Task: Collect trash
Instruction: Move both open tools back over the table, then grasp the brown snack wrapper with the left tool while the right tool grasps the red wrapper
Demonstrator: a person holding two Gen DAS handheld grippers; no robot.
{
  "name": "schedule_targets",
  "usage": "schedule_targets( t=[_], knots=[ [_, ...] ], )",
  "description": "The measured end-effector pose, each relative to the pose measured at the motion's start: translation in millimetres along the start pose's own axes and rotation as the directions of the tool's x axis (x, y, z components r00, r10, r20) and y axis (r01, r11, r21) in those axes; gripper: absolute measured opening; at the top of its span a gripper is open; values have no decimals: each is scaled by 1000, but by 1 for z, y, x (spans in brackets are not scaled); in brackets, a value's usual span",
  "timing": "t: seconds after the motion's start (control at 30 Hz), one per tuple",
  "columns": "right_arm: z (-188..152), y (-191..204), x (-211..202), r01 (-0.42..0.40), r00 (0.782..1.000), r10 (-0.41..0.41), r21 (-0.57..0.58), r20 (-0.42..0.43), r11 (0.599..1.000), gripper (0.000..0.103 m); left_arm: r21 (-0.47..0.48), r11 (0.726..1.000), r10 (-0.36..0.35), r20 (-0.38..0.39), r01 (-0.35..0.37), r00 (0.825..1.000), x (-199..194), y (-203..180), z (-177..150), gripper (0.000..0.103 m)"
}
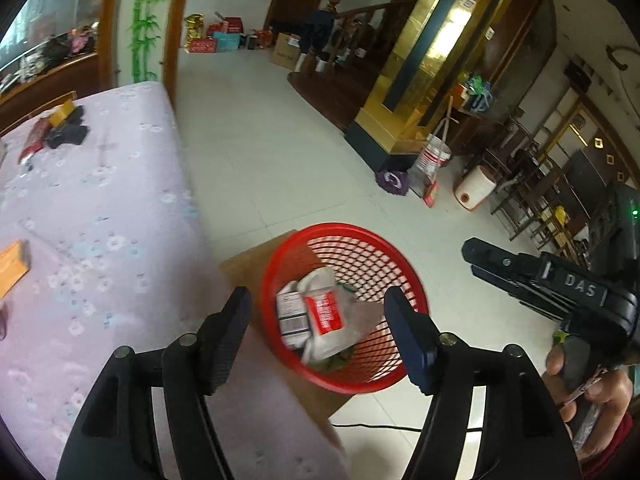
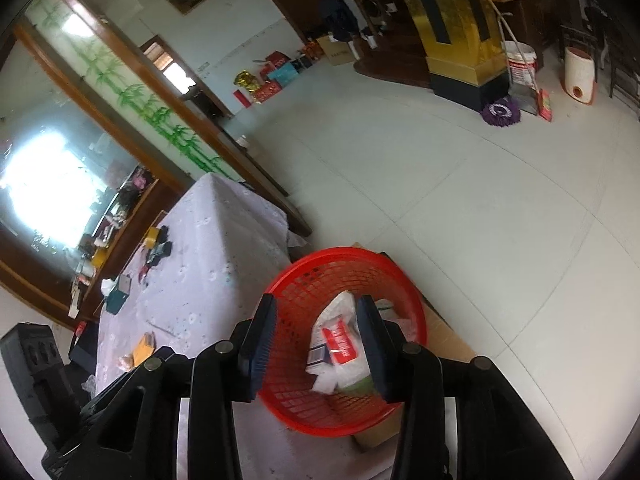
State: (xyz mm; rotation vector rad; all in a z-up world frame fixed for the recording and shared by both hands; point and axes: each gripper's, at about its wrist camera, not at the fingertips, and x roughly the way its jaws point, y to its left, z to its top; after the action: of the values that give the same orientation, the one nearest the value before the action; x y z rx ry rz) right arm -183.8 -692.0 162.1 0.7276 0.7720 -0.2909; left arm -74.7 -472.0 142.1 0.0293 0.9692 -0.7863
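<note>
beside the table's right-hand edge, on a brown cardboard box [image 1: 248, 268] that stands on the pale tiled floor [image 1: 280, 152], sits a red mesh basket [image 1: 360, 240], and both grippers hang above it. seen from the left wrist, the left gripper [image 1: 318, 338] has its jaws spread wide with nothing between the pads; through the gap shows the trash already lying in the basket: a white packet with a red label [image 1: 326, 314], a small printed carton [image 1: 291, 316] just beside it on the left, and something green at the bottom that is too blurred to name. from the right wrist, the right gripper [image 2: 318, 350] also has its jaws parted and holds nothing, its fingers framing the same red-labelled packet [image 2: 340, 344] down inside the basket [image 2: 304, 280]. in the left view the right gripper [image 1: 470, 258] appears from the side at the right edge, with the person's hand [image 1: 588, 384] wrapped round its handle. the table [image 1: 120, 208] wears a lilac cloth with small pale flowers, and things remain on it: an orange-yellow flat packet [image 1: 14, 266] near the left edge, and farther back a dark bundle [image 1: 68, 134] next to a red wrapper [image 1: 34, 138] and a yellow box [image 1: 60, 114]. across the floor stand a white bucket with red print [image 1: 432, 156], a purple mop head [image 1: 392, 182] and a gold pillar [image 1: 420, 60].
</note>
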Motion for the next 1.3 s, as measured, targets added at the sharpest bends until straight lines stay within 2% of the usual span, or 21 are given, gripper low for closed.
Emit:
schedule_targets(
  t=[0.1,0.3,0.47,0.63,0.8,0.93,0.97,1.03,1.1,1.17,1.23,1.3],
  knots=[
    [-10,21,1,-30,999,29,-33,-22,999,50,-22,999,27,13,-27,1000,-16,19,-7,67],
    [-38,71,11,-106,990,93,-116,-105,988,50,-62,993,99,31,-96,995,-51,63,-29,67],
    [-66,115,17,-170,974,137,-184,-180,968,50,-118,984,138,29,-133,990,-78,109,-47,67],
    [-98,156,21,-237,951,173,-246,-256,940,50,-150,970,202,54,-192,978,-117,160,-66,67],
    [-130,192,20,-321,920,215,-316,-327,893,50,-187,943,292,73,-275,954,-157,222,-84,67],
    [-149,220,16,-374,903,244,-367,-355,852,50,-227,916,348,43,-330,936,-179,282,-98,67],
    [-154,224,15,-377,902,243,-376,-356,847,50,-235,905,372,34,-354,928,-182,297,-101,67],
    [-160,231,16,-365,907,229,-388,-354,846,50,-234,898,388,24,-372,921,-185,319,-105,67],
    [-164,236,18,-353,910,216,-388,-354,852,50,-242,879,426,8,-411,905,-186,347,-108,67],
    [-167,239,21,-341,912,204,-384,-355,858,50,-234,891,399,-2,-388,917,-183,368,-108,67],
    [-170,244,23,-324,917,187,-384,-352,865,50,-223,893,398,-15,-391,917,-177,380,-107,67],
    [-172,249,26,-313,919,176,-382,-353,869,50,-182,916,359,-18,-356,933,-168,387,-104,67]
  ],
)
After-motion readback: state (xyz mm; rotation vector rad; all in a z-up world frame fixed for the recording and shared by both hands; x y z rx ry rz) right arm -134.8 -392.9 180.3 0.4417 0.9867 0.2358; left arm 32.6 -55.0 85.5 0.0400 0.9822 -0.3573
